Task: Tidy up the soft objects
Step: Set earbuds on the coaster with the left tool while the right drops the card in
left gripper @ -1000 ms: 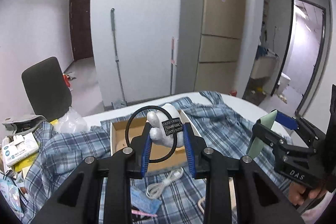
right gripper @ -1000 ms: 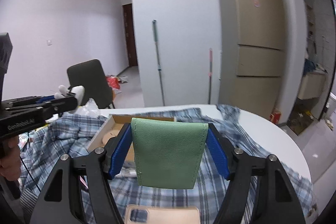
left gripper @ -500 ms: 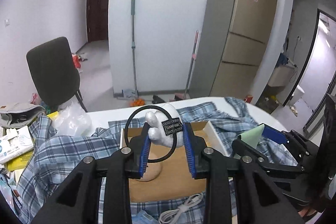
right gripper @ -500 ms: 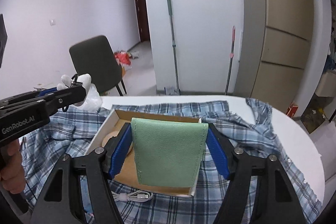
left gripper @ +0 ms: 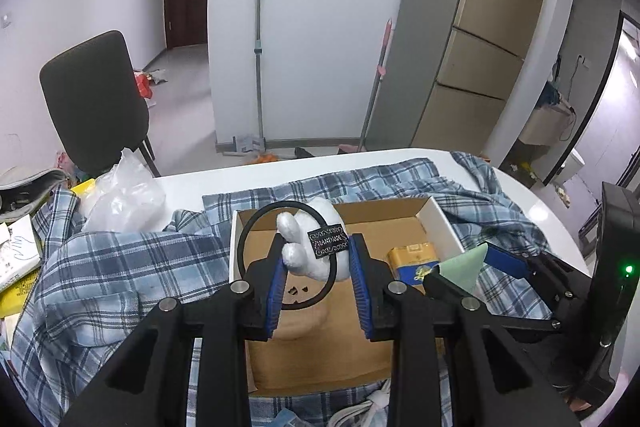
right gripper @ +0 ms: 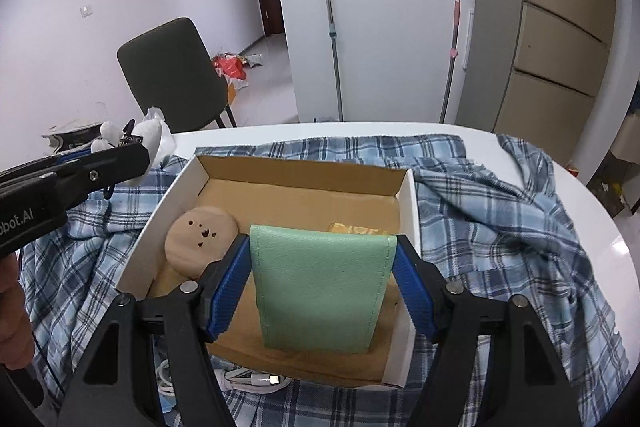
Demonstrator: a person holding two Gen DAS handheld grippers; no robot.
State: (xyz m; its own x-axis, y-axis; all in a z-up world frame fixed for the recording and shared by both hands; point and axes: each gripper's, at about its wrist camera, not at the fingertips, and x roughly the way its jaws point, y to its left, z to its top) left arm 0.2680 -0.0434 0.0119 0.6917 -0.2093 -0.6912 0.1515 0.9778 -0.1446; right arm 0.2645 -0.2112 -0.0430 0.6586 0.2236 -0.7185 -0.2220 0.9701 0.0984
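**A:** Your left gripper (left gripper: 316, 267) is clamped on the white plush toy (left gripper: 316, 247), held above the open cardboard box (right gripper: 412, 195); your right gripper (right gripper: 322, 287) is squeezed on the folded green pouch (right gripper: 320, 287), also over the box.

**B:** What could spoil the drop?

**A:** The black loop (left gripper: 252, 235) on the toy hangs round your left finger. If you open, I'd guess it snags and drags the toy back out. The pouch stands broad between the pads, so it may tip onto the wooden disc (right gripper: 200, 241) or the yellow packet (left gripper: 412, 261) instead of lying flat.

**B:** And room?

**A:** The two grippers are close together over the same box; the right one's fingers sit just beside your left in the left view, so lowering both at once risks a knock. The box walls are low but the near right corner lies right under the pouch. The plaid shirt (right gripper: 500, 195) bunches against the box on both sides, and a white cable (right gripper: 256, 381) lies at the front edge. Bare floor shows mid-box, toward the far wall.
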